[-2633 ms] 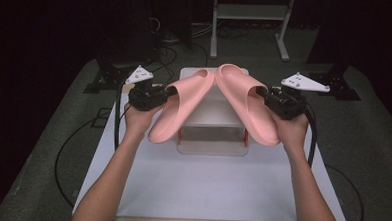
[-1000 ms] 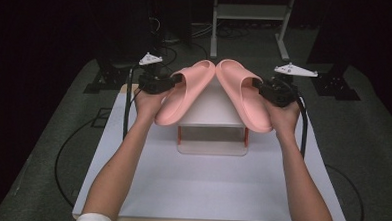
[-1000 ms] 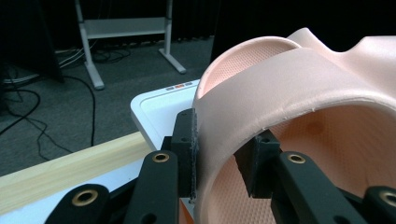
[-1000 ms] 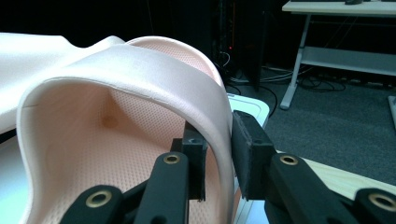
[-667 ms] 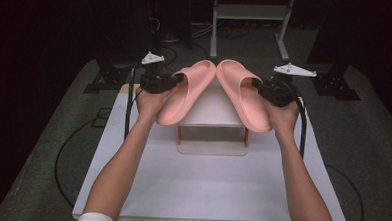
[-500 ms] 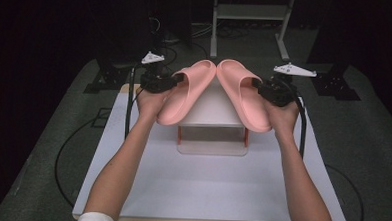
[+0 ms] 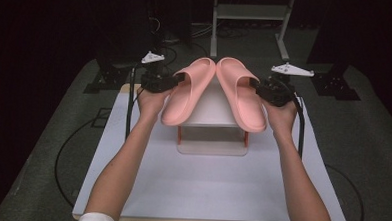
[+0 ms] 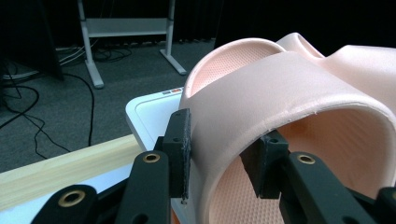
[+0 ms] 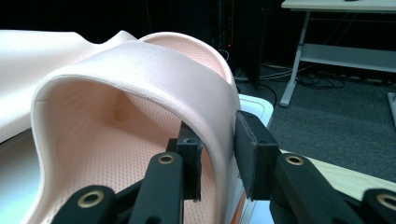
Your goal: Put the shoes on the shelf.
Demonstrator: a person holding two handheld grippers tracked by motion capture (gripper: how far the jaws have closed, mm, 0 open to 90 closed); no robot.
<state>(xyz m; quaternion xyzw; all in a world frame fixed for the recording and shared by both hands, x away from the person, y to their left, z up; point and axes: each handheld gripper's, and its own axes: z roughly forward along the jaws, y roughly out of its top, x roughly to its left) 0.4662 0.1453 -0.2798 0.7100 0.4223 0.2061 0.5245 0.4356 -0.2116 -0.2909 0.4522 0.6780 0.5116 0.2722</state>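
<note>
You have one pink slide in each gripper, and both are pinched firmly. Your left gripper (image 7: 178, 81) holds the left slipper (image 7: 187, 90) by the outer side of its strap; in the left gripper view the pads (image 8: 181, 149) clamp that strap wall from outside and inside. Your right gripper (image 7: 255, 86) holds the right slipper (image 7: 241, 92) the same way, its fingers (image 9: 250, 151) closed across the strap's outer edge.

Compared with a couple of seconds ago, you have carried the pair away from you, toward the far edge of the table (image 7: 205, 191), and the white box (image 7: 211, 108) beneath them now shows more of its near face. Over the last second the picture has hardly changed: the toes meet at the top, the heels splay toward you, and both shoes slope down over the box like a little roof. Each slipper sits above the box at the far middle of the table; whether the soles rest on its lid or hover just over it cannot be told.

That pause suggests you are lined up for placing. Judging by the splay, you probably need to bring the heels together and level the soles before loosening either grip, or the shoes may slide off the lid's sides.
</note>
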